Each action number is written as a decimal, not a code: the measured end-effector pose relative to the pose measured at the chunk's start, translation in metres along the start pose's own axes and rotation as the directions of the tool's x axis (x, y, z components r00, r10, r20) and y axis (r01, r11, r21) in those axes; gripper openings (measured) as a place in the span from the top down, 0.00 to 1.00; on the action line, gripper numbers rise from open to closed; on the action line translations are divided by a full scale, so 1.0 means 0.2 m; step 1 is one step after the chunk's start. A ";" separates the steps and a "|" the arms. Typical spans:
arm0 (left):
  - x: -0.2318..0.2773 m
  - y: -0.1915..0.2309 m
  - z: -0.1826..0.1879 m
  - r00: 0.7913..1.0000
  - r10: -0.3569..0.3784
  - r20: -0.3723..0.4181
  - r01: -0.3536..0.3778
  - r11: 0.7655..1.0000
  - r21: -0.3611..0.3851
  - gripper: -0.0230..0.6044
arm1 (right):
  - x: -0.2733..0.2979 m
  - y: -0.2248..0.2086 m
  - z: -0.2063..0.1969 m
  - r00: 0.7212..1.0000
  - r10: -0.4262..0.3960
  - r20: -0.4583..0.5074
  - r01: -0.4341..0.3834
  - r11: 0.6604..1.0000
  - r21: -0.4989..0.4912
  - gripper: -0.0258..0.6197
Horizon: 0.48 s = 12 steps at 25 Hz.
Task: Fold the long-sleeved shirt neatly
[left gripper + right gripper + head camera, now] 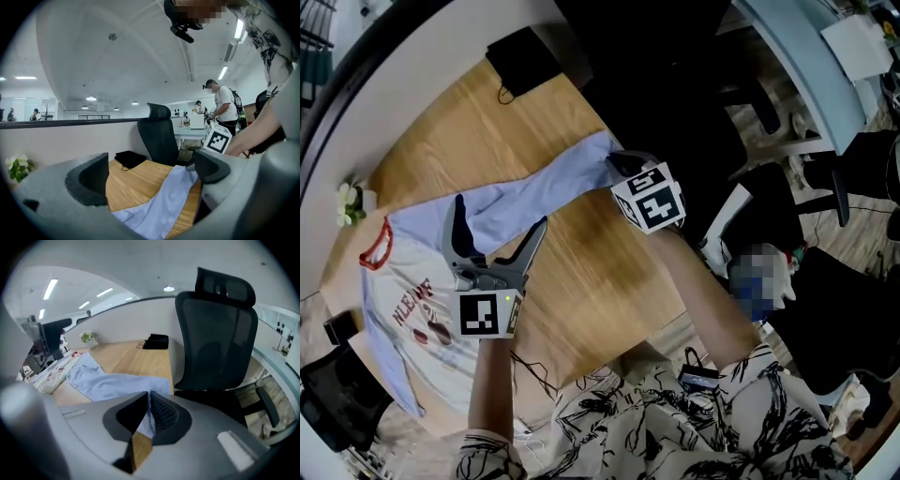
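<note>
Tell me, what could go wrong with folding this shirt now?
The right claw pinches only the end of the blue sleeve, so the cloth might slip out. The left claw is open over the sleeve and holds nothing, so a pull could drag the shirt crooked. The sleeve end lies near the edge of the table and could hang off.

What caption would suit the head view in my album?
The right gripper pinches the blue sleeve at the edge of the wooden table; left gripper hovers open over the shirt.
</note>
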<state>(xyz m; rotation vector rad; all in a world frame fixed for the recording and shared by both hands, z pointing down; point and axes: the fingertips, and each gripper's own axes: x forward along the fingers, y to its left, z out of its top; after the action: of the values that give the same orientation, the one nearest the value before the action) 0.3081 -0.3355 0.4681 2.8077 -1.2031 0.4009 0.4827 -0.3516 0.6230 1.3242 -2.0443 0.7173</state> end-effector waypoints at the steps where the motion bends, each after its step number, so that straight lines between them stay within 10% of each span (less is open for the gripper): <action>1: 0.02 -0.01 0.00 0.999 -0.031 -0.009 0.031 1.000 0.004 0.07 | -0.06 0.03 0.03 0.998 0.010 0.059 -0.009 1.000 -0.020 0.91; 7: 0.20 -0.16 0.01 0.937 -0.340 -0.078 0.341 0.940 -0.011 0.05 | -0.45 0.27 -0.05 0.952 0.098 0.291 -0.041 0.980 -0.193 0.91; 12: 0.42 -0.40 -0.17 0.785 -0.531 -0.319 0.580 0.811 0.078 0.15 | -0.42 0.32 -0.35 0.970 0.070 0.232 -0.028 0.984 -0.176 0.91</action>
<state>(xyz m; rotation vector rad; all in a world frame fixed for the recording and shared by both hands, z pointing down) 0.4143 -0.3345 0.5257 2.9223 -0.2537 0.8464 0.4639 -0.2271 0.6020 1.3159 -2.2780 0.4068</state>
